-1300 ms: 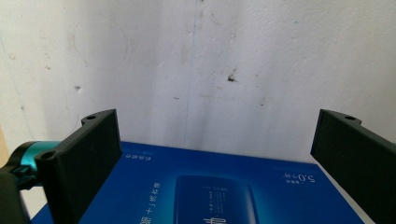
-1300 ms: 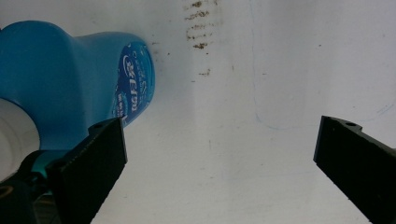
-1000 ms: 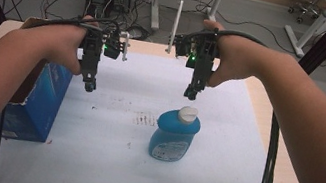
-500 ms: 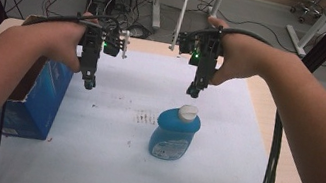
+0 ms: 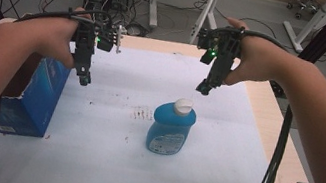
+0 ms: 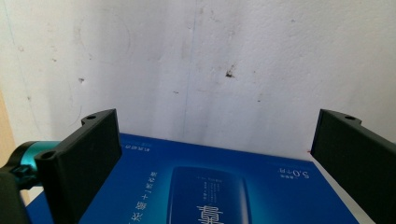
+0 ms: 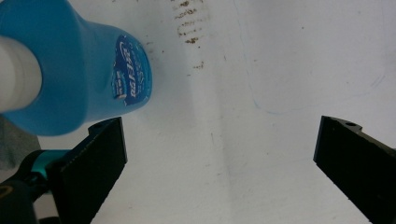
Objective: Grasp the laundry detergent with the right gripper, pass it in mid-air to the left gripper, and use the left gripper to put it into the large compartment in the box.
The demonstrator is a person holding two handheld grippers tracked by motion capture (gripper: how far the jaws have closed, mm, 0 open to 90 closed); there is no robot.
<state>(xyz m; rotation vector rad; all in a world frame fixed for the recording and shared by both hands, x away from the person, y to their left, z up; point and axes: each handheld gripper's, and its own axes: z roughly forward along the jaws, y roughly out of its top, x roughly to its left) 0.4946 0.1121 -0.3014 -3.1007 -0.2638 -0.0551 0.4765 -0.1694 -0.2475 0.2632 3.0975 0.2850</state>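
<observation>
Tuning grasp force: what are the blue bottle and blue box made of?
Blue bottle: looks like smooth, semi-glossy plastic, with soft highlights, a moulded shape, a white cap and a stuck-on label. Blue box: probably printed cardboard with a slight sheen, judging by its flat panels and crisp edges.

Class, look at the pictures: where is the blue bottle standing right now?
In the high view the blue bottle stands upright mid-table on the white sheet, below the right gripper and right of the blue box.

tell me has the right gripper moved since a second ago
Yes. The right gripper has lifted up and away from the blue bottle, whose white cap it hung just above.
</observation>
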